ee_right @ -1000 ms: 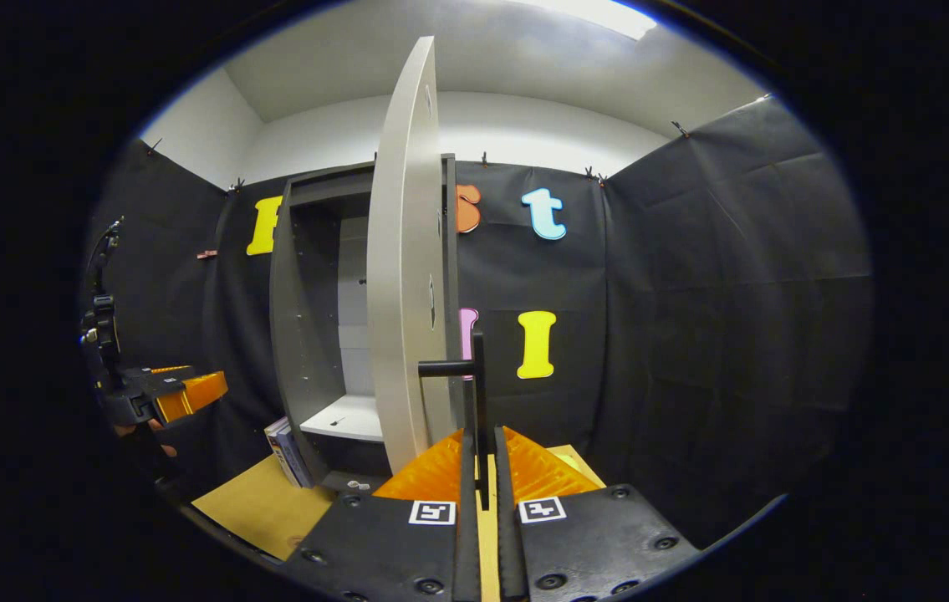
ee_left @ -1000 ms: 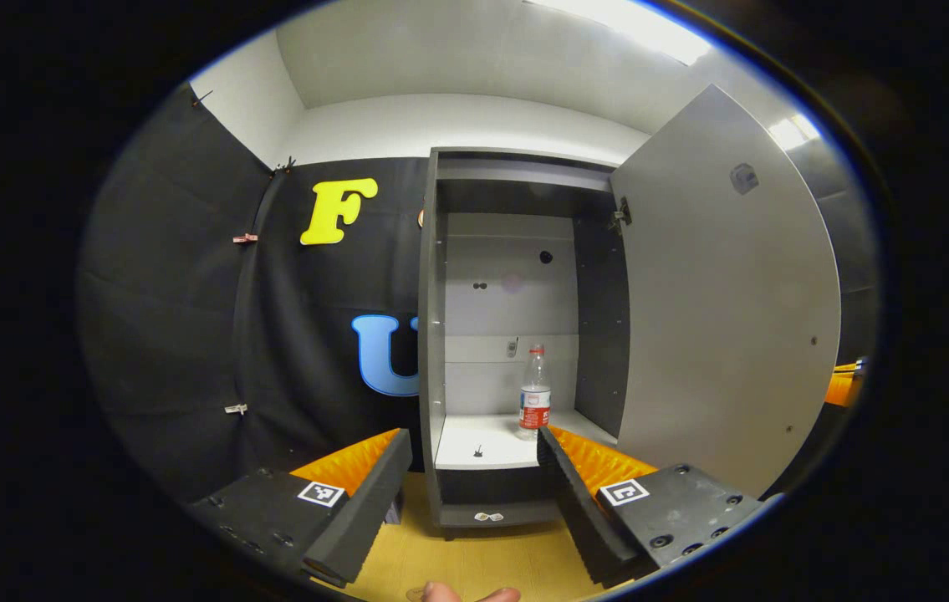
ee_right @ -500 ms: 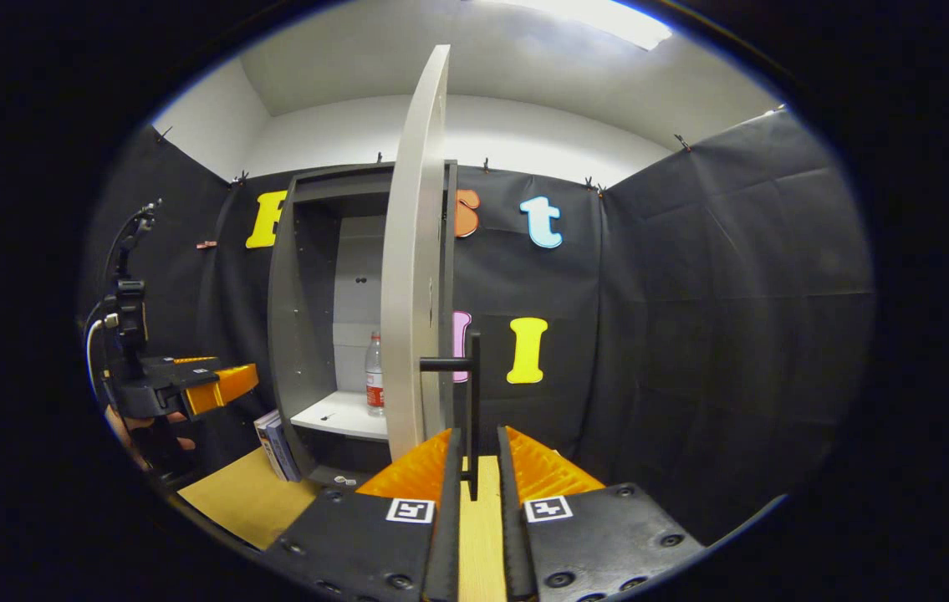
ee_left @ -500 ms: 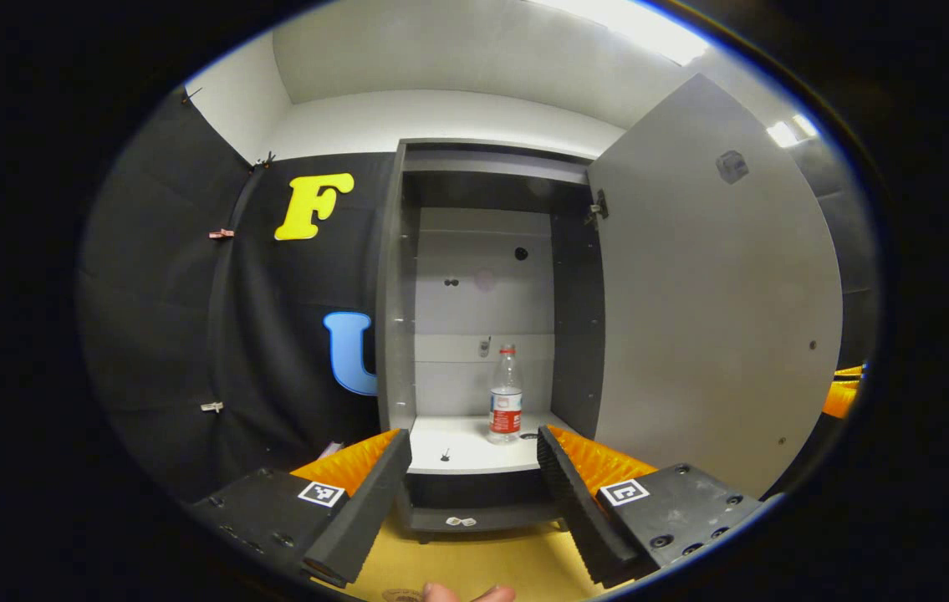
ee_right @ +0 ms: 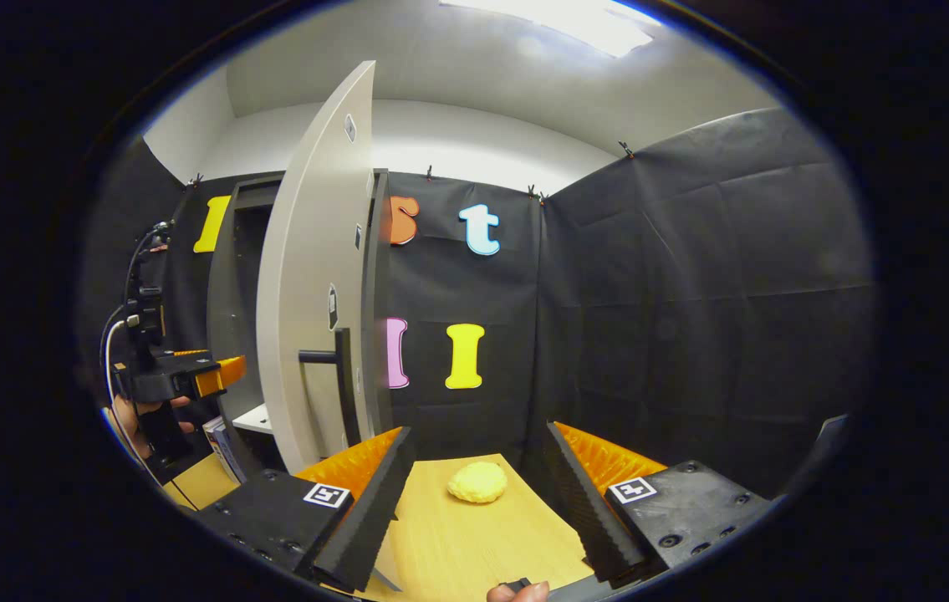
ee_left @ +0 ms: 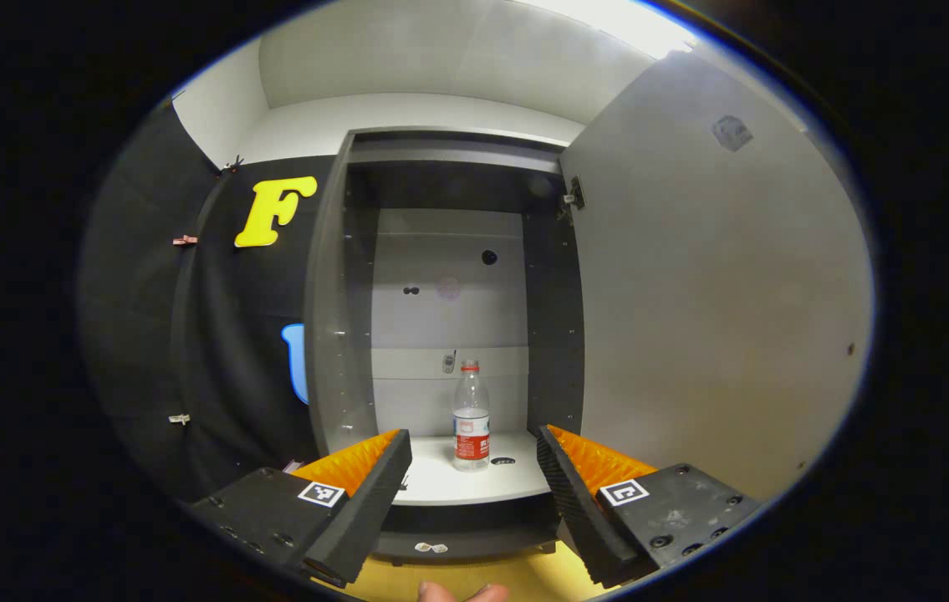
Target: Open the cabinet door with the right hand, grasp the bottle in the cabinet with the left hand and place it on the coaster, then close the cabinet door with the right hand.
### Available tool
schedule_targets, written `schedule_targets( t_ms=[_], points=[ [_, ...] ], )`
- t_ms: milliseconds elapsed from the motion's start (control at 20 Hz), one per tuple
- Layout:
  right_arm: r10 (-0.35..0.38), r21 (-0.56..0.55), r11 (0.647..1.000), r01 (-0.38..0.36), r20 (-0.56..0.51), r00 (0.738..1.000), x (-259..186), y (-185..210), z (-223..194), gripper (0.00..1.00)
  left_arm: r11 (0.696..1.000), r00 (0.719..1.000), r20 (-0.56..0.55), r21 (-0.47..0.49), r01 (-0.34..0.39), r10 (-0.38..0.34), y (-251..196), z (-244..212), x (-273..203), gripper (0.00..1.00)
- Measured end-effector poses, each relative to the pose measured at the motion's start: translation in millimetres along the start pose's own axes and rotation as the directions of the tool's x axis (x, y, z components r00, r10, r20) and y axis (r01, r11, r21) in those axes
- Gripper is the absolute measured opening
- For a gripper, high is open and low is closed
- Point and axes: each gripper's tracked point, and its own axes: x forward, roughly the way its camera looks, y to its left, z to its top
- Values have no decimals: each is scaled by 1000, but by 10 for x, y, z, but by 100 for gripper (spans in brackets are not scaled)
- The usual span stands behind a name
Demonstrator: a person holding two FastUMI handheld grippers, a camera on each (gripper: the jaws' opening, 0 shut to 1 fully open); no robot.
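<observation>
The cabinet door (ee_left: 716, 318) is standing wide open, so the left gripper (ee_left: 474, 489) is facing the shelf with its jaws spread – lined up on either side of the bottle (ee_left: 471, 418). The bottle is a clear plastic one with a red label, standing upright on the smooth white shelf (ee_left: 474, 481) inside the cabinet. The right gripper (ee_right: 474, 493) is hanging apart from the black bar handle (ee_right: 340, 385), its ribbed orange jaws spread and empty – probably to leave the way free.

Each tool (ee_left: 474, 493) has black screwed bodies, orange ribbed fingers, square markers.

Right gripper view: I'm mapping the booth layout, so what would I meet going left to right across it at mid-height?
Left tool held in a hand → open cabinet door → door handle → yellow sponge-like lump on the wooden table.
</observation>
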Motion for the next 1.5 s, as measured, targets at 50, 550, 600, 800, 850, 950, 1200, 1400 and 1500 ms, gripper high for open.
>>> schedule_targets(
  t_ms=[50,550,600,800,850,950,1200,1400,1500],
  points=[
    [-22,-20,1000,22,-2,1000,25,-91,-30,96,1000,1000,4,2,-3,3,-25,-31,131,95],
    [-138,-44,990,137,-13,990,73,-467,-85,97,999,999,-18,-8,-52,52,21,-529,1471,95],
    [-145,-45,988,145,-11,989,80,-477,-83,97,998,998,-24,0,-61,61,45,-570,1579,95],
    [-189,-68,980,188,-11,982,72,-544,-86,97,997,995,-66,-28,-71,69,71,-769,1992,95],
    [-200,-74,977,199,-10,980,70,-562,-91,97,996,994,-81,-42,-78,74,84,-834,2086,95],
    [-222,-82,972,221,-11,975,40,-588,-90,97,995,992,-103,-45,-84,79,103,-960,2238,95],
    [-254,-89,964,251,-34,966,57,-573,-145,97,995,987,-128,15,-95,96,160,-1214,2571,95],
    [-240,-107,967,232,-60,969,62,-466,-226,98,995,985,-142,-3,-100,98,215,-1330,2649,94],
    [-236,-107,968,227,-70,969,36,-449,-242,97,995,985,-142,-24,-102,97,236,-1314,2610,77]
  ],
)
